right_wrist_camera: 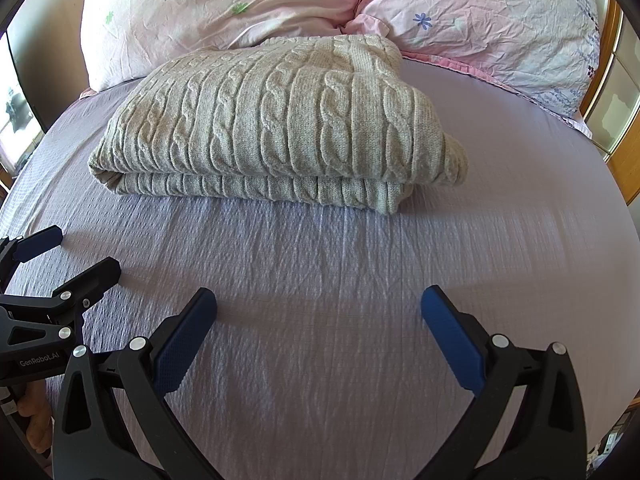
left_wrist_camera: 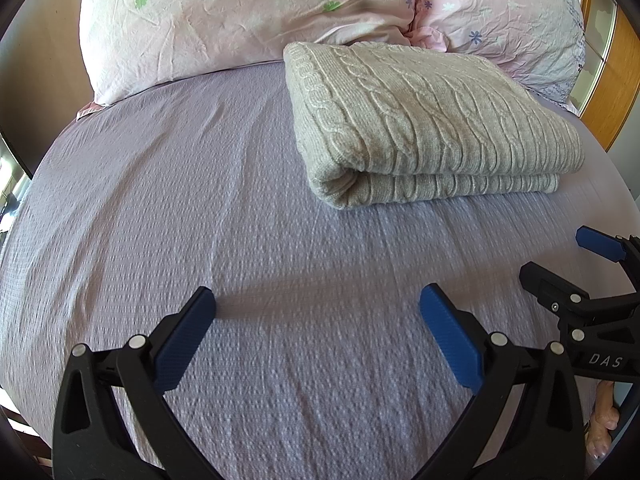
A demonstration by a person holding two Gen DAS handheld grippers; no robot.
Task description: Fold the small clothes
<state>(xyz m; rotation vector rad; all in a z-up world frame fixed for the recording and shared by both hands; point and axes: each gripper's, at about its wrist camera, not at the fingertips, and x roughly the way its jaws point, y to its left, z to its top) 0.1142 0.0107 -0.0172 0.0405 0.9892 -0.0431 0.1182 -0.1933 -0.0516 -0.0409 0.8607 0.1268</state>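
A beige cable-knit sweater [left_wrist_camera: 420,120] lies folded into a thick rectangle on the lilac bed sheet [left_wrist_camera: 200,220], near the pillows; it also shows in the right wrist view [right_wrist_camera: 280,128]. My left gripper [left_wrist_camera: 318,300] is open and empty, held over bare sheet short of the sweater and to its left. My right gripper [right_wrist_camera: 319,300] is open and empty, over bare sheet in front of the sweater. Each gripper shows at the edge of the other's view: the right one [left_wrist_camera: 560,256] and the left one [right_wrist_camera: 80,252].
Two pink floral pillows [left_wrist_camera: 240,12] [left_wrist_camera: 512,20] lie behind the sweater against the head of the bed. A wooden frame [left_wrist_camera: 616,92] stands at the right. The sheet [right_wrist_camera: 500,260] spreads wide around the sweater.
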